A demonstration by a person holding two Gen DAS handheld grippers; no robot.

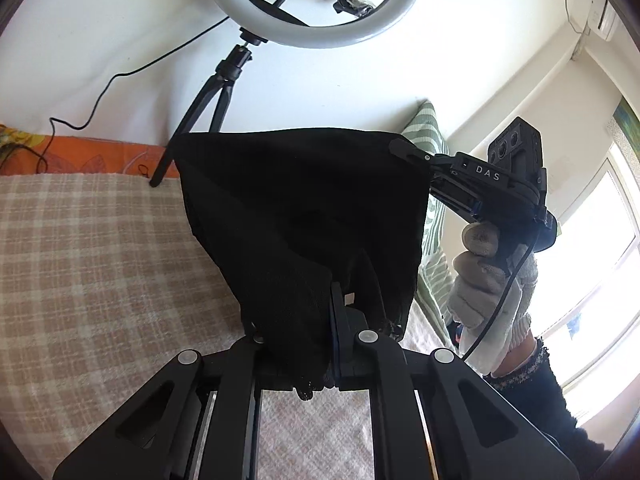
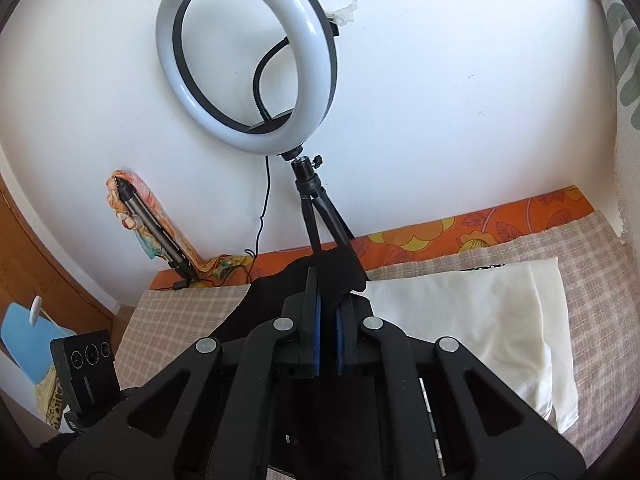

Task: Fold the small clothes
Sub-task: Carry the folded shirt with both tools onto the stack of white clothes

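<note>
**Black garment held up between both grippers above the bed**

The left hand-held gripper (image 1: 320, 340) is clamped on one edge of a black garment (image 1: 296, 208), with dark cloth bunched between its fingers and a bit hanging out below them. The right hand-held gripper (image 1: 404, 148) pinches the opposite upper corner, its tip closed on the fabric; a gloved hand (image 1: 488, 280) holds its handle at the right side of the left wrist view. Between the two grips the garment hangs spread out in the air, clear of the bed (image 1: 88, 248), its top edge roughly level and its lower part sagging in folds toward the left gripper.

In the right wrist view, the right hand-held gripper (image 2: 328, 320) shows its blue-padded fingers close together with black cloth (image 2: 340, 268) caught between them and trailing off to the left.

The bed is covered with a beige checked blanket (image 2: 600, 280); an orange flowered sheet (image 2: 460, 232) runs along the wall side. A white folded cloth (image 2: 480, 320) lies on the blanket to the right. A ring light (image 2: 244, 60) on a small black tripod (image 2: 316, 216) stands at the back of the bed against the white wall, its cable hanging down. A second tripod (image 2: 160, 236), wrapped in patterned fabric, leans against the wall at the left.
</note>
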